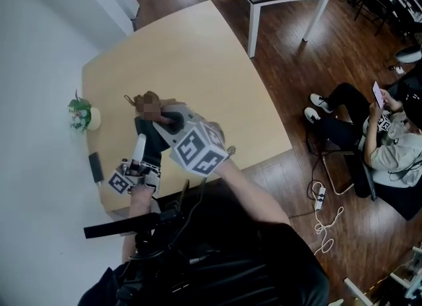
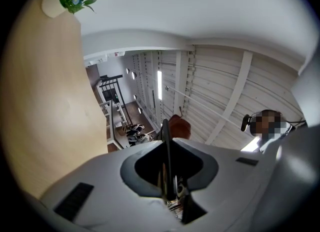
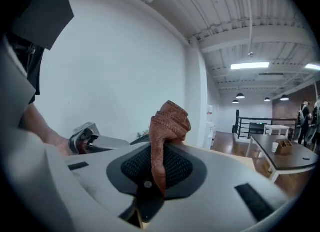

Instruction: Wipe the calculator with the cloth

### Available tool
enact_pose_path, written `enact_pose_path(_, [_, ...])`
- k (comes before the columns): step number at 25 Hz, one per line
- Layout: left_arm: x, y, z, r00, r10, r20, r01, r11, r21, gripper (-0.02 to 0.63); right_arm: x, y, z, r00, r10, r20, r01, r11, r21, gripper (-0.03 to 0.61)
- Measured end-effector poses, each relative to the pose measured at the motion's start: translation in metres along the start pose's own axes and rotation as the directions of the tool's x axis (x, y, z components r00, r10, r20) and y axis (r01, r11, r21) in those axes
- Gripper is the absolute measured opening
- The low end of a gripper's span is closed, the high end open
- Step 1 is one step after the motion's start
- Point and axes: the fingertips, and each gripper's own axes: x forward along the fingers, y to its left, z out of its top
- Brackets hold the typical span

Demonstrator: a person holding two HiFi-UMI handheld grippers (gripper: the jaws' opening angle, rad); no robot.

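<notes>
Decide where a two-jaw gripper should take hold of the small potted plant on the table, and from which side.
Grip the potted plant by its white pot, jaws across its round body below the leaves. Probably come in level from the open table side: leaves crown the top, and the white wall stands close behind.

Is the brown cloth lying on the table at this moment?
No, the right gripper view shows the brown cloth pinched in the right hand-held gripper, bunched above its jaws.
</notes>
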Motion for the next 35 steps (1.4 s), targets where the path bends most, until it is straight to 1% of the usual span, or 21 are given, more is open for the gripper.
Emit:
enact_pose_path(2, [-0.001,0.001,0.003,1.0,0.005,0.008,-0.005,1.0,-0.001,0.06,0.001,0.015,-0.006,0.999,0.025,-0.021,-0.025,1.0,-0.012,0.061])
enact_pose_path(5, [-0.002,0.002,0.01,0.999,0.009,0.042,-0.009,1.0,-0.015,0.061,-0.004,0.04,-0.019,0.996,0.075,-0.048,-0.075,0.997,-0.003,0.061])
enact_pose_path(7, [-0.002,0.005,0.014,0.998,0.017,0.062,-0.015,1.0,-0.025,0.063,-0.008,0.059,-0.033,0.99,0.115,-0.08,-0.115,0.993,0.004,0.061])
enact_pose_path(9, [-0.002,0.008,0.016,0.998,0.022,0.061,-0.021,1.0,-0.022,0.061,-0.013,0.077,-0.048,0.979,0.164,-0.124,-0.163,0.986,0.015,0.061])
enact_pose_path(11, [-0.002,0.011,0.016,0.998,0.027,0.055,-0.026,0.999,-0.018,0.06,-0.019,0.088,-0.06,0.964,0.215,-0.158,-0.21,0.976,0.048,0.061])
enact_pose_path(13, [-0.004,0.013,0.017,0.998,0.028,0.063,-0.027,0.999,-0.028,0.06,-0.025,0.083,-0.058,0.962,0.239,-0.133,-0.224,0.968,0.117,0.061])
enact_pose_path(14, [-0.004,0.014,0.017,0.997,0.029,0.065,-0.027,0.999,-0.031,0.058,-0.028,0.071,-0.052,0.97,0.222,-0.104,-0.205,0.967,0.15,0.061])
enact_pose_path(15, [-0.005,0.014,0.017,0.998,0.029,0.063,-0.028,0.999,-0.03,0.058,-0.029,0.054,-0.043,0.981,0.18,-0.074,-0.165,0.971,0.17,0.061])
enact_pose_path(16, [-0.005,0.014,0.015,0.998,0.029,0.059,-0.027,0.999,-0.027,0.059,-0.03,0.034,-0.033,0.992,0.119,-0.049,-0.108,0.979,0.173,0.061])
enact_pose_path(18, [-0.003,0.011,0.011,0.999,0.022,0.05,-0.021,1.0,-0.019,0.058,-0.028,-0.005,-0.012,1.0,-0.012,-0.016,0.014,0.99,0.141,0.061])
enact_pose_path(19, [-0.002,0.01,0.009,0.999,0.018,0.046,-0.017,1.0,-0.016,0.058,-0.024,-0.018,-0.004,0.998,-0.055,-0.01,0.056,0.991,0.121,0.061])
enact_pose_path(20, [-0.002,0.009,0.008,0.999,0.014,0.044,-0.014,1.0,-0.012,0.058,-0.018,-0.025,0.001,0.997,-0.075,-0.014,0.076,0.992,0.103,0.061])
enact_pose_path(22, [-0.001,0.007,0.005,0.999,0.013,0.043,-0.013,1.0,-0.01,0.058,-0.003,-0.019,0.0,0.997,-0.05,-0.053,0.054,0.996,0.077,0.061])
enact_pose_path(26, [-0.008,0.014,0.011,0.996,0.044,0.073,-0.042,0.999,-0.026,0.06,0.013,0.022,-0.02,0.99,0.017,-0.138,-0.013,1.0,0.026,0.061])
enact_pose_path(28, [-0.015,0.022,0.019,0.993,0.065,0.102,-0.06,0.997,-0.048,0.06,0.016,0.046,-0.032,0.984,0.063,-0.167,-0.058,0.998,0.037,0.061])
enact_pose_path(30, [-0.023,0.033,0.025,0.988,0.097,0.124,-0.088,0.993,-0.073,0.061,0.017,0.072,-0.05,0.972,0.123,-0.202,-0.111,0.991,0.069,0.061])
enact_pose_path(31, [-0.027,0.041,0.025,0.985,0.117,0.125,-0.106,0.99,-0.088,0.062,0.017,0.084,-0.061,0.962,0.162,-0.22,-0.143,0.985,0.101,0.061])
enact_pose_path(32, [-0.031,0.05,0.023,0.983,0.14,0.115,-0.127,0.986,-0.108,0.06,0.017,0.096,-0.074,0.948,0.218,-0.233,-0.185,0.97,0.156,0.06])
enact_pose_path(33, [-0.036,0.062,0.018,0.982,0.164,0.094,-0.15,0.979,-0.134,0.06,0.017,0.109,-0.087,0.926,0.296,-0.233,-0.24,0.941,0.24,0.06])
enact_pose_path(34, [-0.04,0.076,0.011,0.98,0.187,0.065,-0.174,0.97,-0.168,0.06,0.016,0.119,-0.1,0.9,0.378,-0.215,-0.293,0.892,0.343,0.06])
enact_pose_path(35, [-0.045,0.091,0.003,0.978,0.207,0.028,-0.197,0.959,-0.205,0.06,0.015,0.123,-0.114,0.88,0.439,-0.183,-0.324,0.835,0.445,0.06])
